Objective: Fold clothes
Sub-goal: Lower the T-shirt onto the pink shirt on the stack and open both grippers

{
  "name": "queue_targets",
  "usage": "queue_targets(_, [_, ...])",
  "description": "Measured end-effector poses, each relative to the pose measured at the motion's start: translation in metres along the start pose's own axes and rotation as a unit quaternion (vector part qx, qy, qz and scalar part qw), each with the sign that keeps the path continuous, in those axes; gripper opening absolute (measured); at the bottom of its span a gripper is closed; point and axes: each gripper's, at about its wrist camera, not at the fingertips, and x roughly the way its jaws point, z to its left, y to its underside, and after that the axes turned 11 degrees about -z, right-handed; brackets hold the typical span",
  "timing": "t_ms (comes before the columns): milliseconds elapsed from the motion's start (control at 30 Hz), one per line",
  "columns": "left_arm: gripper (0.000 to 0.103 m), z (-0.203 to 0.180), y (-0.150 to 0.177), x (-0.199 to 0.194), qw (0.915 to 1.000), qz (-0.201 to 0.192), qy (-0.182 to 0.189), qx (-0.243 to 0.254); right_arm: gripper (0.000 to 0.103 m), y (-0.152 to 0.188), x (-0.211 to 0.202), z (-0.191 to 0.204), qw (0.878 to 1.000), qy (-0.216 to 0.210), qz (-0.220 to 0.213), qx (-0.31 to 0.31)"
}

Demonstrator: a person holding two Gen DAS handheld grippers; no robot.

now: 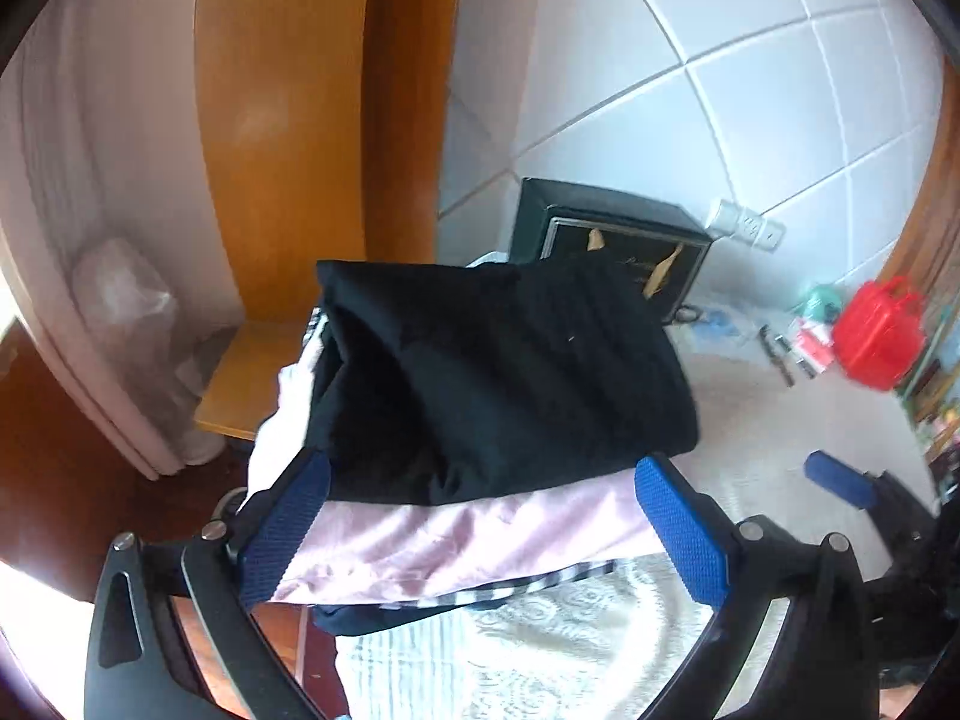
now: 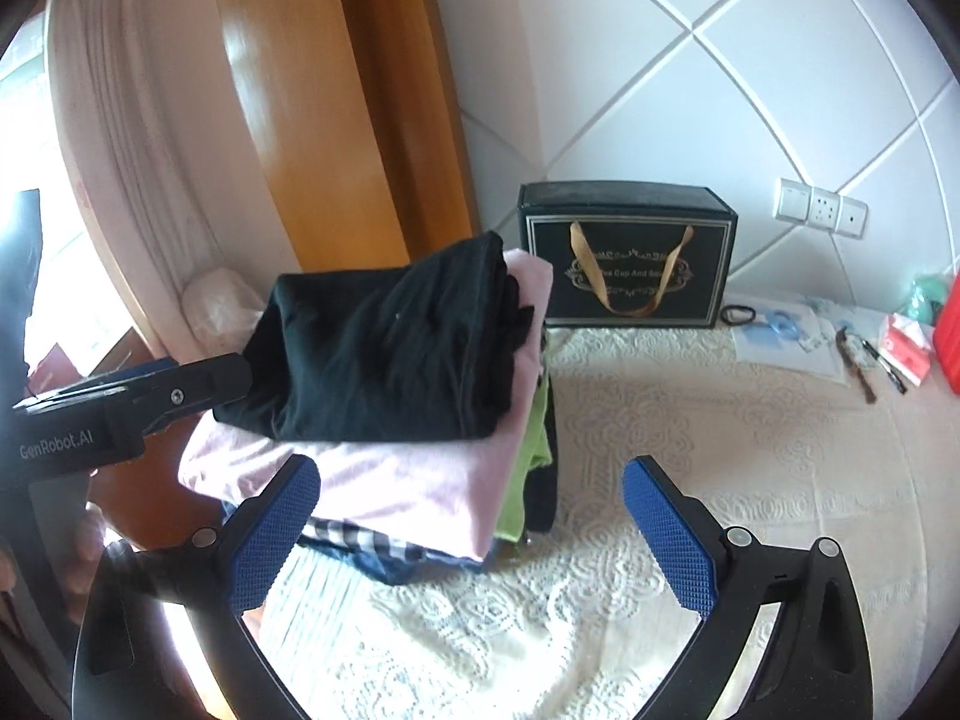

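A folded black garment [image 1: 498,378] [image 2: 390,354] tops a stack of folded clothes at the table's left edge. Under it lie a pink garment [image 1: 468,534] [image 2: 396,486], a green one [image 2: 531,450], a checked one [image 2: 360,540] and dark blue cloth at the bottom. My left gripper [image 1: 486,468] is open wide, its blue pads on either side of the stack's near end without pressing it. One of its fingers [image 2: 198,381] shows beside the black garment. My right gripper [image 2: 471,468] is open too, in front of the stack's right corner, with nothing held.
A white lace tablecloth [image 2: 690,420] covers the table. A black gift box [image 2: 624,258] with gold handles stands against the tiled wall behind the stack. Papers, pens [image 2: 882,366] and a red container [image 1: 879,333] lie at the far right. A wooden frame [image 2: 336,120] and a curtain rise on the left.
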Motion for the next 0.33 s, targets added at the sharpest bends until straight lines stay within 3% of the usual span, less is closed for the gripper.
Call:
queue_targets(67, [0.103,-0.008,0.003,-0.001,0.9995,0.0,-0.025,0.019,0.102,0.003,0.0,-0.002,1.0,-0.004,0.005,0.005])
queue_targets(333, [0.103,-0.002,0.016,0.004,0.9997,0.019,-0.013,-0.001,0.102,0.006,0.003,-0.004,1.0,-0.009,0.01,0.015])
